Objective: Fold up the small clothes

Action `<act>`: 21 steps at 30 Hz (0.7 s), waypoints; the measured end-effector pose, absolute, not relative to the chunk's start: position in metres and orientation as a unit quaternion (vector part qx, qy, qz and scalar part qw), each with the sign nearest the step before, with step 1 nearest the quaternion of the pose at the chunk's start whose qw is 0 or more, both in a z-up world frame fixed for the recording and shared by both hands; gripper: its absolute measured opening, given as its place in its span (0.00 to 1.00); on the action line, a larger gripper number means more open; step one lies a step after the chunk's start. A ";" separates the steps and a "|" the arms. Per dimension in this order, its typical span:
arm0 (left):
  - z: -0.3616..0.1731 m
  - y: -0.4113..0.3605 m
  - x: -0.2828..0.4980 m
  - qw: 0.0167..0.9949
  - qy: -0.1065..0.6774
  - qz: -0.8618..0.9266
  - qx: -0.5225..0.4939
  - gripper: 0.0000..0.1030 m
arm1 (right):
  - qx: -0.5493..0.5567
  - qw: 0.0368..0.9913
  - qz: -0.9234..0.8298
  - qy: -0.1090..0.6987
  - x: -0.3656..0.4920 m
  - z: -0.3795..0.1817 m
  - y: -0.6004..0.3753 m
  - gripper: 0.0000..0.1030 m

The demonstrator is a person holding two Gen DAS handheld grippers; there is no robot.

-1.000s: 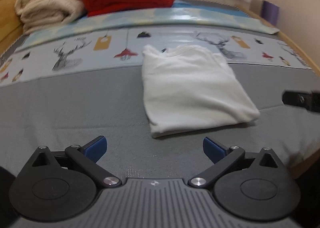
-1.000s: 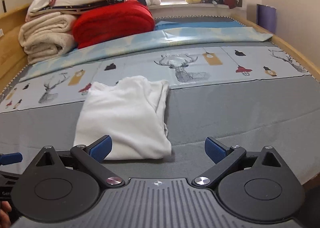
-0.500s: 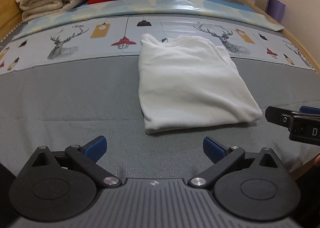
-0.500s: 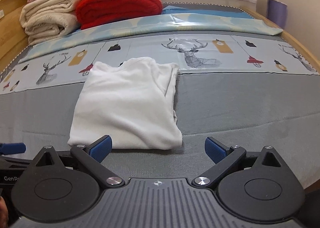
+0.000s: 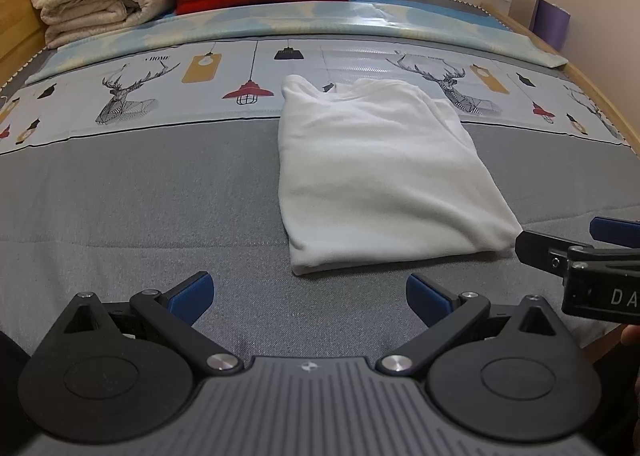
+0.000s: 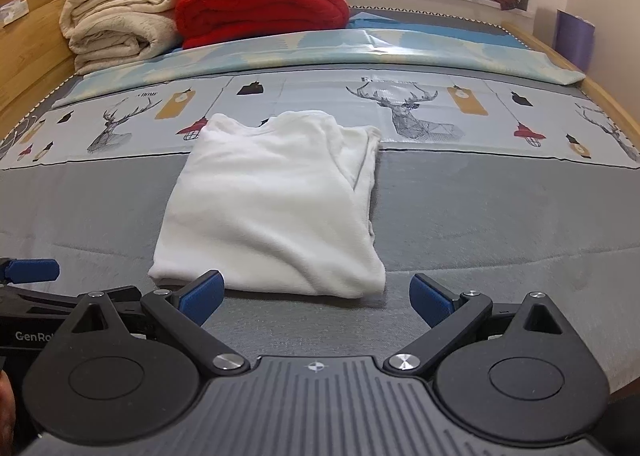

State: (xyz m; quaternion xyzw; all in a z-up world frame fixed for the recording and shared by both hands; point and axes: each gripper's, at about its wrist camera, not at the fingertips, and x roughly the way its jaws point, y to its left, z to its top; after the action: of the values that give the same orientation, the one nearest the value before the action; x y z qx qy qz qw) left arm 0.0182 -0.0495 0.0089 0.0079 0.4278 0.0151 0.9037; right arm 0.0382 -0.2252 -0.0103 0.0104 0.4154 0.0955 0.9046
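**White fleece top lies part-folded on bed, both grippers poised**

The soft white fleece top [image 5: 384, 172], narrowed to an oblong with sleeves tucked under, lies on the grey bedspread [image 5: 140, 196] near the bed's front edge. The left hand-held gripper [image 5: 310, 292] and right hand-held gripper [image 6: 316, 294] hover released before its hem. Best practice: pinch both near corners evenly, then carry the hem toward the collar.

My left tongs [image 5: 310, 296] sit low and level, blue fingertips [image 5: 192, 292] spread wide, gripping nothing. My right tongs [image 6: 316, 298] match them, spread wide and holding nothing. The two are side by side, each showing at the edge of the other's view.
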 end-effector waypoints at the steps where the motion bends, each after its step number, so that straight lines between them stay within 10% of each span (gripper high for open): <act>1: 0.009 -0.050 0.018 0.904 0.428 0.015 0.008 0.99 | 0.010 0.905 0.096 0.415 0.038 -0.010 -0.225 0.96; 21: 0.008 -0.049 0.019 0.904 0.428 0.005 0.010 0.99 | 0.002 0.903 0.099 0.418 0.037 -0.012 -0.223 0.96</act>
State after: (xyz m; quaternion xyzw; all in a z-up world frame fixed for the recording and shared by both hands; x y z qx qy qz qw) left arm 0.0187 -0.0494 0.0081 0.0104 0.4280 0.0050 0.9037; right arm 0.0372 -0.2232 -0.0118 0.0023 0.4185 0.0989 0.9028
